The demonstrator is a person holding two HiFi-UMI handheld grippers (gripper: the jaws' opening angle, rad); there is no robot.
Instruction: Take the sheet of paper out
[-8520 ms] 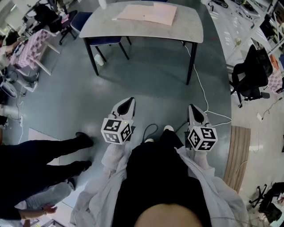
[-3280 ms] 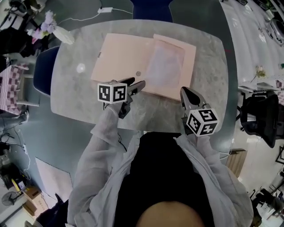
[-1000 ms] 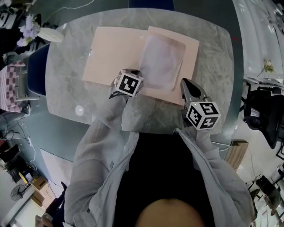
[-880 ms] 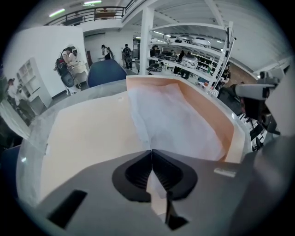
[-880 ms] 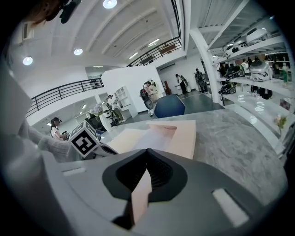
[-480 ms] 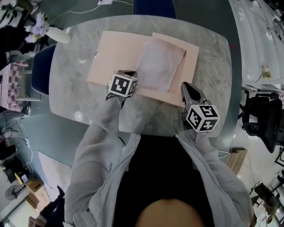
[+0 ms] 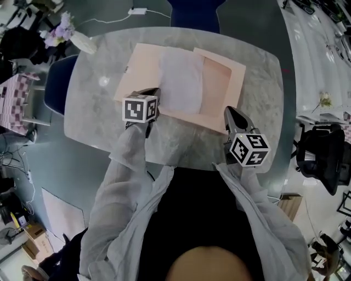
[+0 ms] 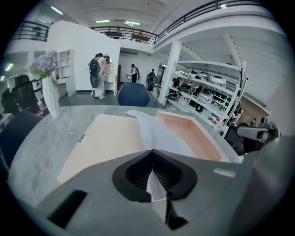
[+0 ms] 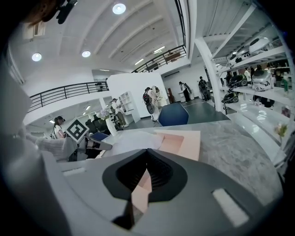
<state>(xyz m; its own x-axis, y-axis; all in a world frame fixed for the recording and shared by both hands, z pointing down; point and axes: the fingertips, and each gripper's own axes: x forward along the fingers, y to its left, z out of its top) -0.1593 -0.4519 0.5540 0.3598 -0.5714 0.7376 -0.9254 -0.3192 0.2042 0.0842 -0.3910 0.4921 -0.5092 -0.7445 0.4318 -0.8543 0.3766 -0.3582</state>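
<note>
A pink folder (image 7: 220, 92) lies open on the grey marble table (image 7: 263, 71). A white sheet of paper (image 7: 181, 86) stands partly lifted over the folder's middle fold, its near edge raised. My left gripper (image 7: 154, 97) is shut on that near edge; in the left gripper view the sheet (image 8: 161, 136) runs from the closed jaws out over the folder (image 8: 106, 138). My right gripper (image 7: 231, 113) is shut on the folder's near right corner, and pink card (image 9: 140, 189) shows between its jaws. The right gripper view also shows the sheet (image 9: 133, 140) and the left gripper (image 9: 99, 144).
A vase of flowers (image 7: 68, 30) stands at the table's far left corner. Blue chairs stand behind the table (image 7: 194, 11) and to its left (image 7: 57, 82). A black office chair (image 7: 321, 159) is on the right. People stand far off in the hall.
The left gripper has risen and moved left with the sheet's edge. The sheet has slid off the folder's right half, baring the pink inside. The right gripper has risen a little, still gripping the corner.
</note>
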